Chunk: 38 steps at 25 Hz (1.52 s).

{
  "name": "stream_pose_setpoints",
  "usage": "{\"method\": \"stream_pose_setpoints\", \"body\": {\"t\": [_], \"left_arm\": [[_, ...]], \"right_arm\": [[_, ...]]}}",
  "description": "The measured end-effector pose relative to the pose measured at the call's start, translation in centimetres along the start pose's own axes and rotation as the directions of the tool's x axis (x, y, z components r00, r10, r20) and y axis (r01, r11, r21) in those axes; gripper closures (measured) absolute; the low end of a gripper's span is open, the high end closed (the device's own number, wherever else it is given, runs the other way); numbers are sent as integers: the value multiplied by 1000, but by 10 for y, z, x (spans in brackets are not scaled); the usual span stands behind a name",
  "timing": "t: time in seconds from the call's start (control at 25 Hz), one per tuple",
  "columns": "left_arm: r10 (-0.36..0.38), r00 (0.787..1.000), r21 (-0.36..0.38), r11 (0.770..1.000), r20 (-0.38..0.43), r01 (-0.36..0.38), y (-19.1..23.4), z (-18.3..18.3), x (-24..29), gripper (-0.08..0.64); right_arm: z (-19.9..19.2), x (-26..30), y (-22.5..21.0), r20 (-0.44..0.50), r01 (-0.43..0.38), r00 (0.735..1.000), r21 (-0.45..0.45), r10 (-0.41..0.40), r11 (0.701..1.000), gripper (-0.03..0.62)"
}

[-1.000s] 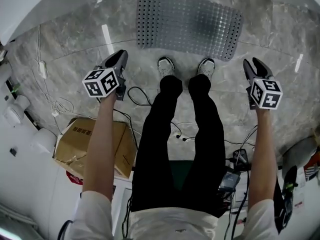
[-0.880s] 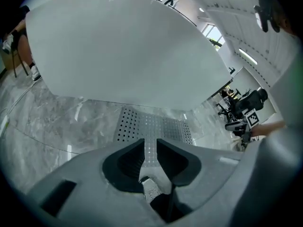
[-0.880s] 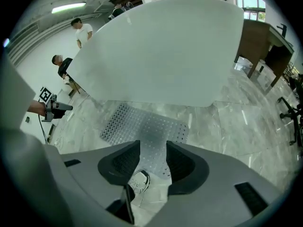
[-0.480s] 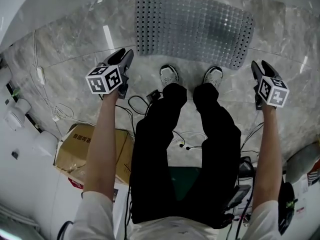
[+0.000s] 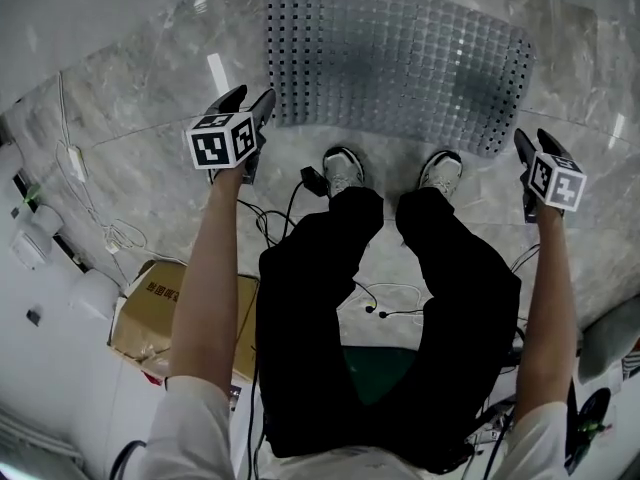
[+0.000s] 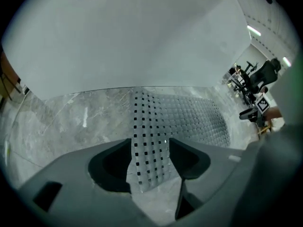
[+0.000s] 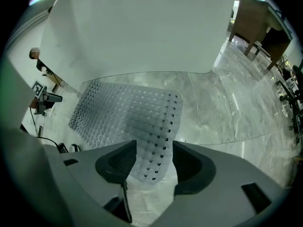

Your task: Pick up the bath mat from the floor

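Note:
The grey perforated bath mat (image 5: 400,63) lies flat on the marble floor, just ahead of the person's shoes (image 5: 343,168). My left gripper (image 5: 248,103) hovers by the mat's near left corner, and its jaws are opening. In the left gripper view that corner (image 6: 149,157) shows in the gap of the left gripper (image 6: 150,161), not pinched. My right gripper (image 5: 535,146) is at the mat's near right end, jaws also opening. In the right gripper view the mat's end (image 7: 154,160) shows between the pads of the right gripper (image 7: 155,163), which are apart from it.
A cardboard box (image 5: 165,308) sits behind my left arm. Black cables (image 5: 300,183) trail round the feet, and a white cord (image 5: 75,158) lies at the left. A white wall (image 6: 142,37) rises just beyond the mat. Office chairs (image 6: 258,77) stand far off.
The person has stepped forward and the mat looms larger. Both grippers have moved closer to the mat's near corners. The left jaws have spread apart.

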<state>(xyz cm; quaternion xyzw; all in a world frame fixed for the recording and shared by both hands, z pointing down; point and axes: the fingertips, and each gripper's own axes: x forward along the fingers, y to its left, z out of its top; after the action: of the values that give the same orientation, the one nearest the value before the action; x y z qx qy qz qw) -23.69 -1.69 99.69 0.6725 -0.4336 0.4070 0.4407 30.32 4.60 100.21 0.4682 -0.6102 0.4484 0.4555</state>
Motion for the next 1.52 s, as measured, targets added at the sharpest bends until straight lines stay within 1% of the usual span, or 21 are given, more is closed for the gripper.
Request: {"method": "stream_pose_setpoints", "body": {"t": [0.08, 0.16, 0.32, 0.4, 0.48, 0.56, 0.72, 0.88, 1.0, 1.04, 1.2, 1.28, 1.4, 1.44, 1.52], "left_arm": [[19, 1000, 15, 1000, -9, -19, 9, -3, 16, 295], [22, 1000, 5, 1000, -7, -22, 18, -4, 30, 262], [18, 1000, -22, 1000, 11, -18, 31, 0, 54, 249], [-2, 1000, -53, 999, 29, 3, 35, 3, 66, 249], [-30, 999, -77, 997, 31, 32, 36, 4, 78, 249], [-39, 999, -72, 997, 11, 40, 38, 4, 89, 250], [-17, 999, -61, 998, -28, 15, 47, 2, 108, 249], [-17, 998, -66, 998, -54, 14, 52, 1, 124, 250], [-11, 998, -54, 998, -61, 8, 55, 2, 131, 250], [-13, 998, -54, 999, -62, 9, 55, 0, 133, 250], [-53, 997, -59, 997, -60, 50, 50, -1, 138, 260], [-68, 996, -66, 996, -58, 64, 48, -1, 137, 299], [-55, 996, -34, 998, -70, 53, 49, 0, 130, 332], [-52, 996, -27, 998, -72, 50, 48, 0, 127, 362], [-53, 996, -24, 998, -67, 52, 43, 3, 117, 378]], "right_arm": [[-9, 15, -8, -13, 6, 1000, 30, -6, 1000, 385], [-13, 28, -12, -15, 3, 1000, 46, -2, 999, 383], [-15, 50, -18, -9, -3, 1000, 45, 4, 999, 377], [-16, 62, -21, -3, -8, 1000, 61, 9, 998, 374], [-17, 71, -23, 4, -8, 1000, 84, 8, 996, 373], [-16, 79, -22, 18, -17, 1000, 102, 15, 995, 371], [-12, 96, -22, 29, -33, 999, 101, 31, 994, 371], [-8, 107, -32, 32, -16, 999, 118, 13, 993, 370], [-9, 117, -42, 20, 23, 999, 115, -25, 993, 367], [-9, 120, -43, 17, 24, 1000, 116, -26, 993, 367], [-12, 126, -43, 10, 23, 1000, 131, -24, 991, 368], [-11, 125, -41, 1, 23, 1000, 118, -24, 993, 368], [-7, 119, -35, 0, -29, 1000, 137, 30, 990, 430], [-6, 114, -32, 2, -45, 999, 146, 45, 988, 452], [-3, 104, -24, 7, -63, 998, 132, 63, 989, 485]]}}
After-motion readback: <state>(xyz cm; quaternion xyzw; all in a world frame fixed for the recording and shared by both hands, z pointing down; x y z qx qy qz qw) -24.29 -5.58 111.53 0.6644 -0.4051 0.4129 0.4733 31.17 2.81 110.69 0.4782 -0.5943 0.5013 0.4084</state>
